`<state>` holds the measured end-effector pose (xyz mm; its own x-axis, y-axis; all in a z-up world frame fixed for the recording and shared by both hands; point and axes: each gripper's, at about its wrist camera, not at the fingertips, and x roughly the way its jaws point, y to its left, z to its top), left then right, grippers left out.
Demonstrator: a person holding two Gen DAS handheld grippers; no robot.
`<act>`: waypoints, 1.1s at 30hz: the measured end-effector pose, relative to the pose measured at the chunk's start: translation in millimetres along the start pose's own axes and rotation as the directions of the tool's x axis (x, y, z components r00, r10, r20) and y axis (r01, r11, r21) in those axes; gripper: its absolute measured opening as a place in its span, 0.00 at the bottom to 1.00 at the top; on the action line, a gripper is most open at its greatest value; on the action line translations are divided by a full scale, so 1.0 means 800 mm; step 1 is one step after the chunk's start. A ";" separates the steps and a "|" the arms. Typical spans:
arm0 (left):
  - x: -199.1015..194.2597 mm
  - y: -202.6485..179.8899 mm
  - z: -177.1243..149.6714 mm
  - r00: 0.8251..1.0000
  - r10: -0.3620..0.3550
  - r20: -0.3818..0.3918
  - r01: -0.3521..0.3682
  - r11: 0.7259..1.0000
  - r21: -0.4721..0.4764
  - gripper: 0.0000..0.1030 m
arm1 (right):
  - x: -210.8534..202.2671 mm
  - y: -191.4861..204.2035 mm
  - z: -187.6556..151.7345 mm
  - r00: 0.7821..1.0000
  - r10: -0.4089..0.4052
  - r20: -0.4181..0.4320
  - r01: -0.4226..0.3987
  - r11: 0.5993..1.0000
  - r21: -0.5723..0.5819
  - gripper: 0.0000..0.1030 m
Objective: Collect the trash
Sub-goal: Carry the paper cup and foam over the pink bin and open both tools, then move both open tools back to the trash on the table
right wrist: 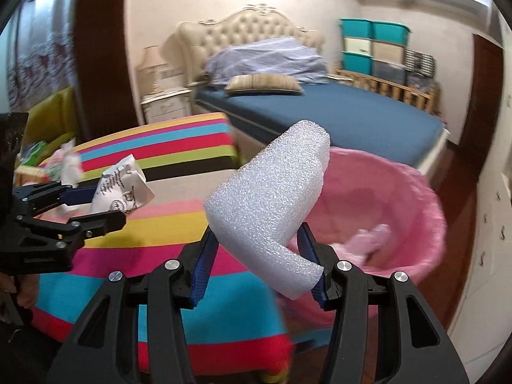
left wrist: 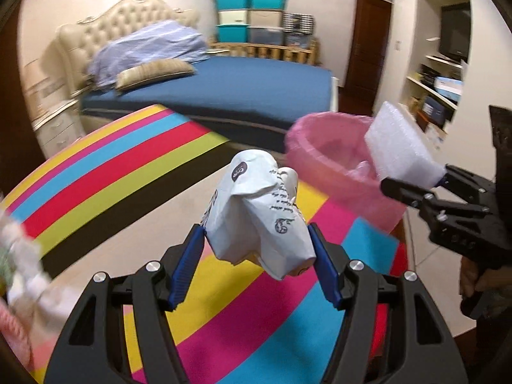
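My left gripper (left wrist: 256,240) is shut on a crumpled white paper bag (left wrist: 259,211) with black print, held above the striped table (left wrist: 134,172). It also shows in the right wrist view (right wrist: 105,204), with the paper bag (right wrist: 121,192) in it. My right gripper (right wrist: 256,240) is shut on a white foam sheet (right wrist: 272,198), held at the near rim of the pink-lined trash bin (right wrist: 416,211). In the left wrist view the right gripper (left wrist: 412,185) holds the foam sheet (left wrist: 400,147) over the bin (left wrist: 320,147).
A bed (left wrist: 224,86) with a blue mattress stands behind the table. Stacked storage boxes (left wrist: 249,16) are at the back. More scraps (right wrist: 64,163) lie at the table's far left. Shelves (left wrist: 441,80) are on the right wall.
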<state>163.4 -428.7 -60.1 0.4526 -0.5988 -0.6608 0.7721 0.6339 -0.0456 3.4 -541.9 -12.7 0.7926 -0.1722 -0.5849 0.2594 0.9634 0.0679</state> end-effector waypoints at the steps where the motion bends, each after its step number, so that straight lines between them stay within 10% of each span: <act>1: 0.009 -0.013 0.012 1.000 -0.020 0.004 0.020 1.000 0.011 0.61 | 0.004 -0.016 0.001 1.000 -0.018 -0.004 0.018 1.000 0.015 0.48; 18: 0.163 -0.124 0.152 0.992 -0.126 0.002 0.126 0.992 0.032 0.63 | 0.066 -0.125 0.009 0.992 -0.111 -0.062 0.113 0.993 0.024 0.52; 21: 0.177 -0.128 0.160 0.988 -0.155 -0.012 0.156 0.987 0.029 0.82 | 0.067 -0.127 0.003 0.994 -0.094 -0.051 0.095 0.995 0.030 0.78; 33: 0.089 -0.049 0.090 0.998 0.063 0.030 -0.064 0.997 0.037 0.95 | 0.016 -0.081 -0.012 0.993 -0.118 0.014 0.118 0.993 -0.004 0.79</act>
<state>197.2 -531.2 -51.5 0.5132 -0.5724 -0.6395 0.7578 0.6521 0.0245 -8.9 -604.8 -32.1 0.7644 -0.2873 -0.5772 0.3487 0.9372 -0.0048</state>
